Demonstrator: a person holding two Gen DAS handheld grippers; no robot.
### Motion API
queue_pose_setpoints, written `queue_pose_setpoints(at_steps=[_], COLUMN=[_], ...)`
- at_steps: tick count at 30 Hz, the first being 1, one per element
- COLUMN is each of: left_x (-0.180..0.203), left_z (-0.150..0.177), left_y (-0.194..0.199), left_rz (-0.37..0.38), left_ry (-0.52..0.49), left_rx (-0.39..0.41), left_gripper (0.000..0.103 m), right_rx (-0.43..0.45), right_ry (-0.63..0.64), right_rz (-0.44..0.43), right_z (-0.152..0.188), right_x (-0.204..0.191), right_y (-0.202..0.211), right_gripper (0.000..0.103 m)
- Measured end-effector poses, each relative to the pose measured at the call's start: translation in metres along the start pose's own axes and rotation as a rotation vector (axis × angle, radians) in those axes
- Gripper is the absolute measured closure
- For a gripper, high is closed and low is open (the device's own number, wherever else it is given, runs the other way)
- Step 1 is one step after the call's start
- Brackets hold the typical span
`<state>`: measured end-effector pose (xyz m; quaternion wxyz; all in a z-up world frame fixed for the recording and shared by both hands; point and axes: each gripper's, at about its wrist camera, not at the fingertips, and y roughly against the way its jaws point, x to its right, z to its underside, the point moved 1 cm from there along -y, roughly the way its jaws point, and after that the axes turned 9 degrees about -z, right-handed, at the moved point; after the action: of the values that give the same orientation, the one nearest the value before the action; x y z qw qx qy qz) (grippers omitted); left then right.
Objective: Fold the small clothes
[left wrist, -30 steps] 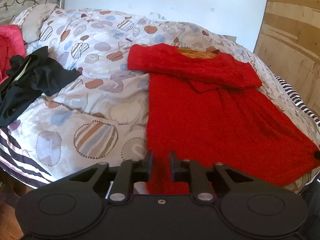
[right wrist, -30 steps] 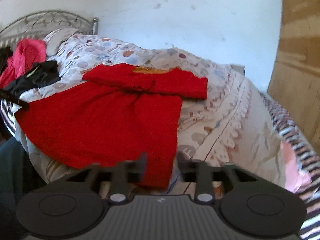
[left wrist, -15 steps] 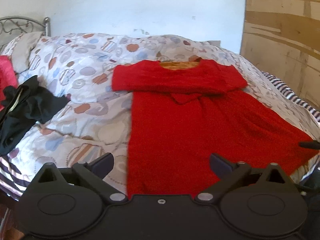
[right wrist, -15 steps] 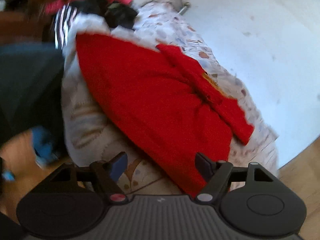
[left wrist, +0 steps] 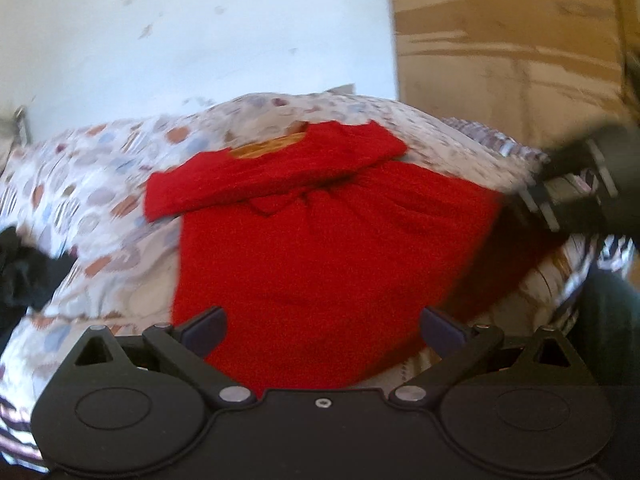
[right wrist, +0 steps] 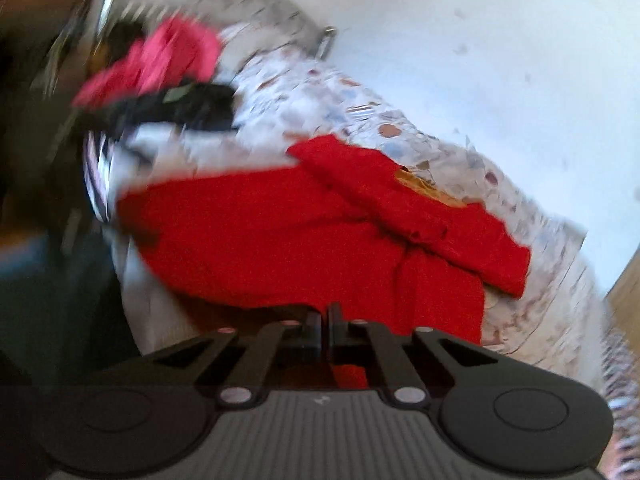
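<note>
A red dress (left wrist: pixel 320 248) lies flat on the bed with its sleeves folded across the chest and the orange neck lining showing. My left gripper (left wrist: pixel 324 324) stands wide open over the dress's near hem, and its pads touch nothing. At the dress's right side edge, my right gripper (left wrist: pixel 524 200) comes in from the right, and the cloth there is raised with shadow beneath it. In the blurred right wrist view the right gripper (right wrist: pixel 325 320) is shut at the edge of the dress (right wrist: pixel 280 240). Red cloth shows just under its fingers.
The patterned duvet (left wrist: pixel 100 184) covers the bed. Black clothes (right wrist: pixel 188 108) and a pink garment (right wrist: pixel 168 60) are piled near the metal bedhead (right wrist: pixel 328 40). A wooden wardrobe (left wrist: pixel 500 60) stands to the right of the bed. A person's dark trouser leg (left wrist: pixel 608 320) is at the bed's near right corner.
My left gripper has opened wide from nearly shut at the hem and swung right. The right gripper opened, moved along the dress's side and shut on its edge.
</note>
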<state>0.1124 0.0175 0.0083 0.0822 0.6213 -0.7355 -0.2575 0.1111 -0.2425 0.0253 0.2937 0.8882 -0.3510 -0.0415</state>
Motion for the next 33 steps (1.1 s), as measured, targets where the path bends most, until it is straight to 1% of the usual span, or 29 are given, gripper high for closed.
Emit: queue_pose_setpoints(at_steps=[2, 3, 5, 8, 10, 14, 15, 16, 19, 21, 23, 26, 28, 29, 30, 31, 32, 33], left_x=[0.013, 0.02, 0.03, 0.038, 0.038, 0.029, 0.026, 0.024, 0.016, 0.013, 0.013, 0.013, 0.014, 0.015, 0.016, 0.017, 0.018, 0.019], left_z=[0.006, 0.009, 0.014, 0.018, 0.021, 0.023, 0.023, 0.023, 0.023, 0.023, 0.023, 0.022, 0.021, 0.02, 0.02, 0.019, 0.018, 0.017], left_y=[0.0, -0.002, -0.006, -0.012, -0.015, -0.021, -0.022, -0.023, -0.025, -0.026, -0.026, -0.027, -0.025, -0.025, -0.024, -0.024, -0.023, -0.023], left_rz=[0.003, -0.007, -0.016, -0.013, -0.01, 0.016, 0.021, 0.024, 0.034, 0.037, 0.033, 0.036, 0.037, 0.039, 0.04, 0.043, 0.044, 0.045], left_ry=[-0.063, -0.095, -0.151, -0.22, -0.239, -0.208, -0.198, -0.189, -0.154, -0.141, -0.141, -0.143, -0.143, -0.144, -0.146, -0.15, -0.153, -0.159], left_rx=[0.005, 0.003, -0.005, -0.024, -0.041, -0.08, -0.093, -0.105, -0.129, -0.139, -0.14, -0.133, -0.127, -0.123, -0.119, -0.114, -0.111, -0.106], left_gripper=[0.001, 0.001, 0.001, 0.001, 0.001, 0.001, 0.001, 0.001, 0.001, 0.001, 0.001, 0.001, 0.001, 0.001, 0.001, 0.001, 0.001, 0.001], right_rx=[0.012, 0.017, 0.014, -0.005, -0.031, -0.116, -0.142, -0.165, -0.199, -0.212, -0.229, -0.229, -0.215, -0.205, -0.195, -0.183, -0.168, -0.153], right_ry=[-0.072, -0.083, -0.068, -0.037, -0.004, 0.049, 0.073, 0.104, 0.15, 0.19, 0.269, 0.343, 0.341, 0.331, 0.319, 0.307, 0.286, 0.238], right_rz=[-0.042, -0.05, -0.046, -0.076, -0.088, -0.092, -0.084, -0.077, -0.09, -0.082, -0.055, 0.003, 0.035, 0.054, 0.076, 0.083, 0.072, 0.042], right_z=[-0.012, -0.016, -0.018, -0.011, -0.002, 0.024, 0.03, 0.037, 0.048, 0.053, 0.058, 0.063, 0.063, 0.061, 0.059, 0.057, 0.053, 0.047], right_x=[0.019, 0.026, 0.03, 0.028, 0.02, 0.0, -0.006, -0.011, -0.024, -0.033, -0.043, -0.051, -0.053, -0.053, -0.052, -0.051, -0.048, -0.043], right_y=[-0.002, -0.001, 0.0, 0.002, 0.001, -0.008, -0.01, -0.013, -0.017, -0.018, -0.022, -0.031, -0.038, -0.042, -0.046, -0.049, -0.05, -0.049], right_gripper=[0.099, 0.099, 0.099, 0.099, 0.099, 0.093, 0.085, 0.075, 0.064, 0.057, 0.056, 0.056, 0.056, 0.06, 0.071, 0.078, 0.088, 0.093])
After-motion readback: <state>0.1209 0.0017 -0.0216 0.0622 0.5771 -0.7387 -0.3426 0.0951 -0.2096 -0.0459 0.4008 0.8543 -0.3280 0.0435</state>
